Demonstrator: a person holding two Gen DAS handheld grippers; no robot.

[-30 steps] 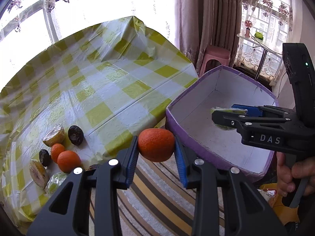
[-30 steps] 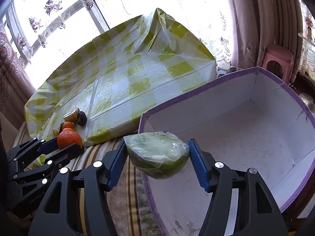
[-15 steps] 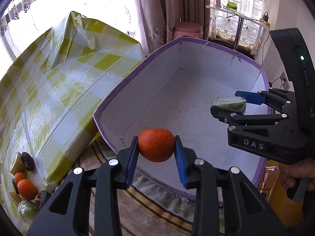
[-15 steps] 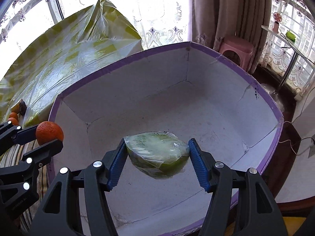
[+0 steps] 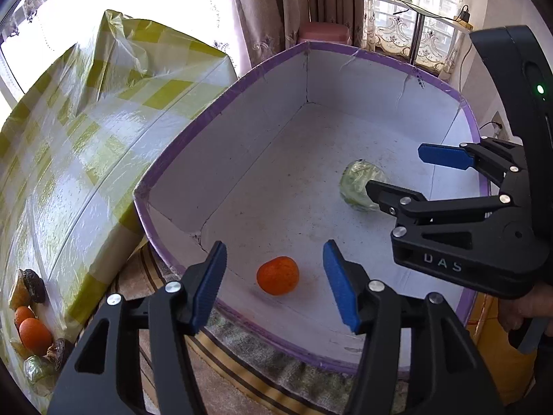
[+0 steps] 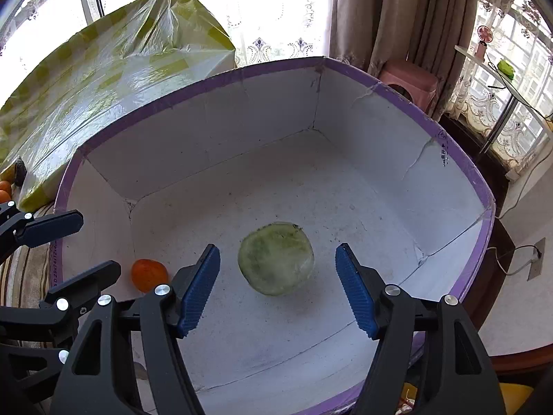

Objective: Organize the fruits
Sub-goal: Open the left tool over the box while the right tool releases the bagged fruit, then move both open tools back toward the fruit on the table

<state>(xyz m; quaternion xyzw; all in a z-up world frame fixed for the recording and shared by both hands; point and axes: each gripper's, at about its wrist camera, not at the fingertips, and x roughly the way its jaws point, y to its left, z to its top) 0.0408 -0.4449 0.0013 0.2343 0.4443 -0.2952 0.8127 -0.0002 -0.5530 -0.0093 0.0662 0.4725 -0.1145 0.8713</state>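
Note:
A white box with a purple rim [image 5: 193,128] [image 6: 459,159] stands on the floor beside the table. An orange [image 5: 277,275] [image 6: 148,274] lies on the box floor near its front left corner. A plastic-wrapped green fruit [image 5: 359,186] [image 6: 276,258] lies on the box floor further right. My left gripper [image 5: 274,285] is open and empty above the orange. My right gripper [image 6: 278,288] is open and empty above the green fruit; it also shows in the left wrist view [image 5: 408,173]. Several more fruits [image 5: 31,332] lie on the table corner at far left.
The table with a yellow checked plastic cloth [image 5: 79,145] stands left of the box. A striped rug [image 5: 242,373] lies under the box. A pink stool [image 6: 411,79], curtains and a small side table [image 5: 414,3] stand behind the box.
Both grippers opened over the box. The orange dropped from the left gripper and the wrapped green fruit from the right; both now lie on the box floor.

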